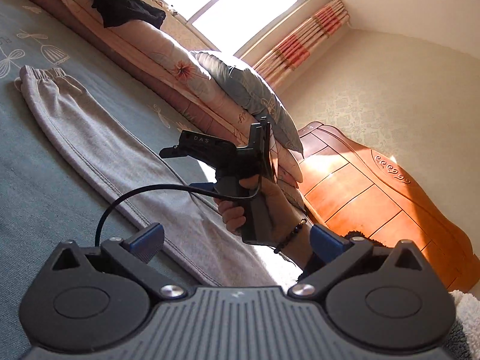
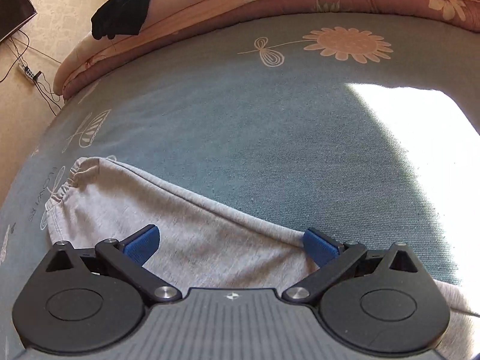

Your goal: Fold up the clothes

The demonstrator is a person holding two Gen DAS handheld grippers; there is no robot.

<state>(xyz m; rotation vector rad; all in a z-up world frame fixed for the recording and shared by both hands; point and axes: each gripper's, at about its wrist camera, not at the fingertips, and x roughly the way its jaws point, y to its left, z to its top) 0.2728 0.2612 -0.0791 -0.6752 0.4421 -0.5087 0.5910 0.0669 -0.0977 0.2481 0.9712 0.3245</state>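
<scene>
Left wrist view: your left tool point(image 1: 237, 241) stands wide open, blue pads spread, nothing between them. It hangs above the bed point(image 1: 36, 162), tilted. The grey sweatpants point(image 1: 99, 147) lie flat on the teal sheet, stretched long, elastic waistband at the far upper left, legs running toward the tool. Ahead, your right hand point(image 1: 255, 207) grips the handle of the other device, a beaded bracelet point(image 1: 292, 232) on the wrist. A black cable point(image 1: 156, 190) loops from it. A black garment point(image 1: 126, 7) sits on the folded floral quilt point(image 1: 168, 60) by the window point(image 1: 222, 0). A wooden headboard point(image 1: 381, 198) stands to the right.

Right wrist view: your right tool point(image 2: 231, 244) is also wide open, empty, low over the sweatpants point(image 2: 186, 234). Both pads hover over the grey cloth near its upper folded edge; whether they touch it you cannot tell. The waistband point(image 2: 64, 190) lies to the left. A sunlit patch point(image 2: 414, 138) falls on the sheet to the right.
</scene>
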